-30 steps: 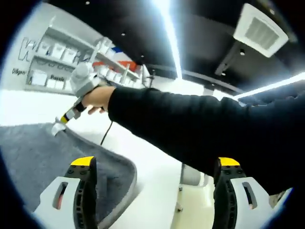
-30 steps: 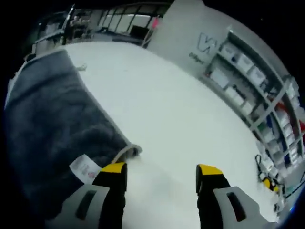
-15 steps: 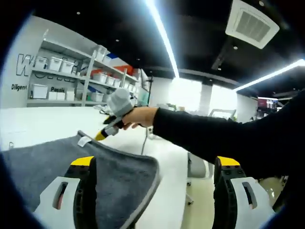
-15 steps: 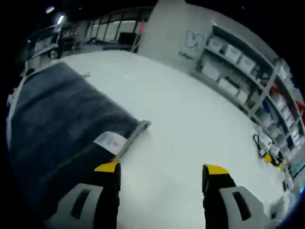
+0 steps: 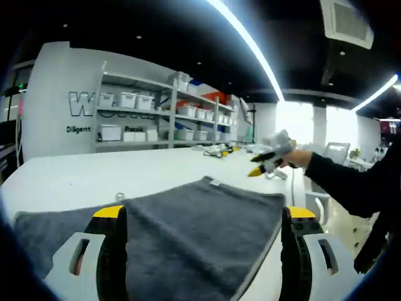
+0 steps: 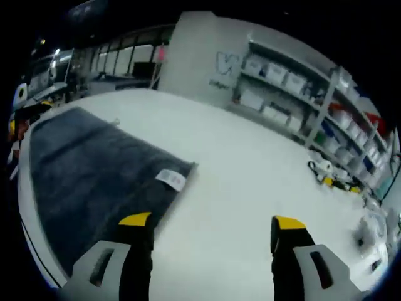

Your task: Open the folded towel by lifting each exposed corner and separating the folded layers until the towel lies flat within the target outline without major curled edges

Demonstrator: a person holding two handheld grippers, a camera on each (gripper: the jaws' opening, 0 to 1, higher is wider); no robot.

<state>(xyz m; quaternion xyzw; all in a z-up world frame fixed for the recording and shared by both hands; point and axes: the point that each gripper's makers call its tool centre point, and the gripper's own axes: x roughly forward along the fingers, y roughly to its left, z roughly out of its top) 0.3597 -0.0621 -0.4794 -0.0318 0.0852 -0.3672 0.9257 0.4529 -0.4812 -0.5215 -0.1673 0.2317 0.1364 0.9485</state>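
In the left gripper view, we see the left gripper (image 5: 202,216) nearest, its jaws rising well apart and released, with nothing between them. Directly beyond and between the jaws lies the grey towel (image 5: 188,232), spread flat on the white surface (image 5: 81,179); a small white label (image 5: 215,183) sits at its far edge. Beyond the towel's far right corner we find the right gripper (image 5: 268,161), held in a hand (image 5: 299,158) above the surface and apart from the cloth; from this angle we cannot tell how its jaws stand. A dark sleeve (image 5: 351,188) runs back from the hand toward the right jaw. Farthest off, ahead of the jaws, stand shelves (image 5: 163,119) with white boxes against a pale wall, and long ceiling lights (image 5: 250,44) run overhead.

In the right gripper view, we see the right gripper (image 6: 207,221) nearest, its jaws wide apart, empty, over bare surface (image 6: 250,188). To the left of the left jaw and running ahead of it lies the towel (image 6: 94,175), flat, one long edge close to the surface's near rim. Its label (image 6: 171,179) lies on the corner just ahead of the left jaw. Further ahead and to the right, small objects (image 6: 332,179) lie on the surface, too small to identify. Shelves (image 6: 301,100) line the far wall.
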